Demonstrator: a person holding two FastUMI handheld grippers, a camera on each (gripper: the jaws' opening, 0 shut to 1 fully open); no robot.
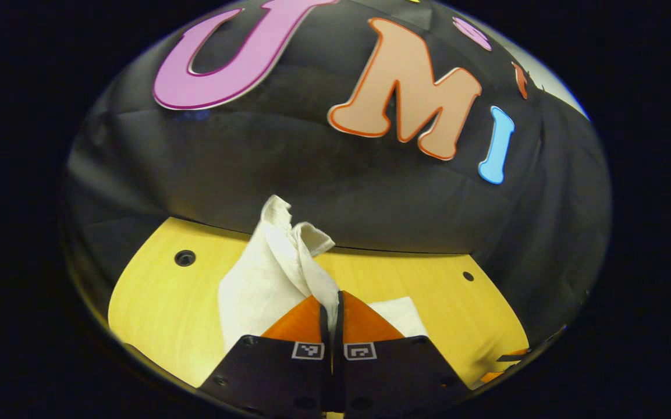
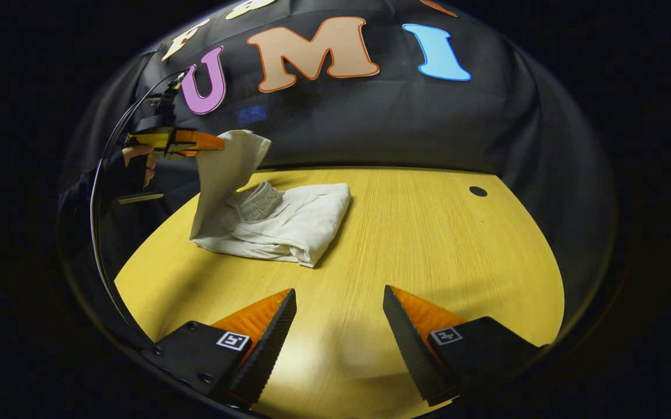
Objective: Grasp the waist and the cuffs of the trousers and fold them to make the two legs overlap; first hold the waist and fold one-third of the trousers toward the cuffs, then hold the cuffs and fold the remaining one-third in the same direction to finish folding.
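Observation:
White trousers (image 2: 288, 221) lie partly folded on the yellow wooden table (image 2: 428, 233), their elastic waist showing on top of the pile. One end of the cloth is lifted above the table at the left. My left gripper (image 1: 332, 302) is shut on that lifted end of the trousers (image 1: 277, 267), which stands up in front of its fingers. In the right gripper view the left gripper (image 2: 210, 141) hangs at the far left, held by a hand (image 2: 137, 157). My right gripper (image 2: 340, 302) is open over bare table, near the front edge, well short of the trousers.
The booth's black cloth wall closes the table's far side. Small round holes (image 2: 478, 191) sit in the tabletop near the back. A cable (image 2: 99, 203) arcs down from the left gripper at the left. Bare wood stretches to the right of the trousers.

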